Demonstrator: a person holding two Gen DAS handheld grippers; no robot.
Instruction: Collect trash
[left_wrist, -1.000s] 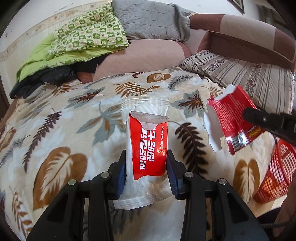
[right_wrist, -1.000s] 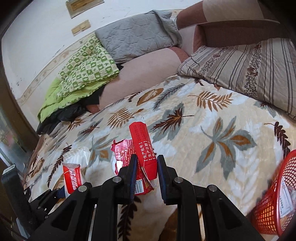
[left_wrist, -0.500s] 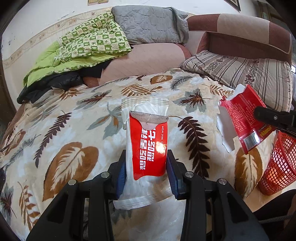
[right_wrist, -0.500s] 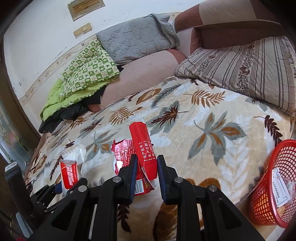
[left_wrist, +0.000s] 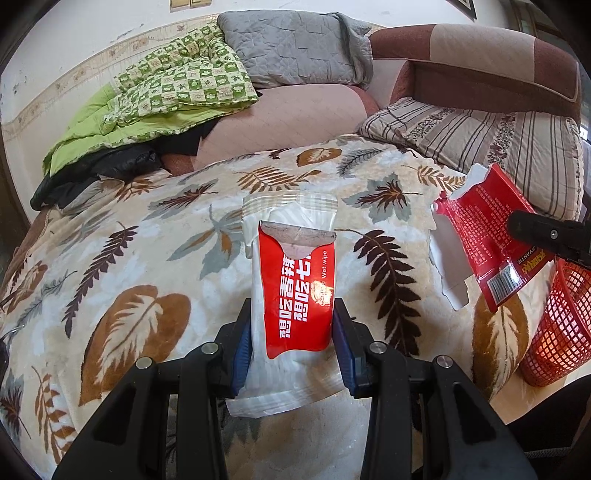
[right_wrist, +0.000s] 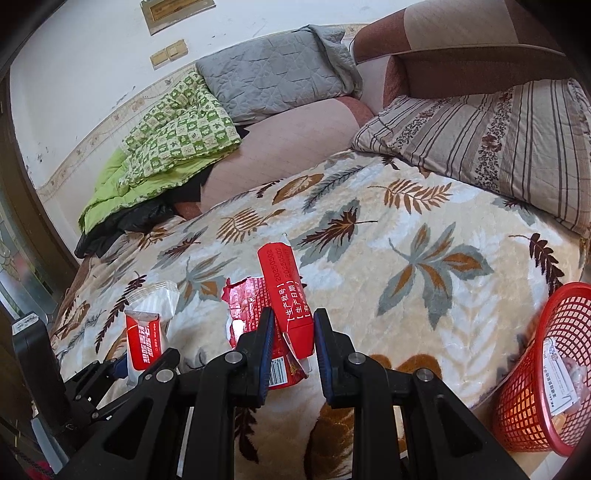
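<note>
Left gripper clamps wet-wipe packet; right gripper pinches torn red box.

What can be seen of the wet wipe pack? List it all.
The wet wipe pack is a soft white plastic pouch with crimped ends and a red label in white lettering, its flap peeled partly open at the top. It stands upright, pinched at its sides by the left hand-held gripper, lifted clear of the leaf-print blanket.
</note>
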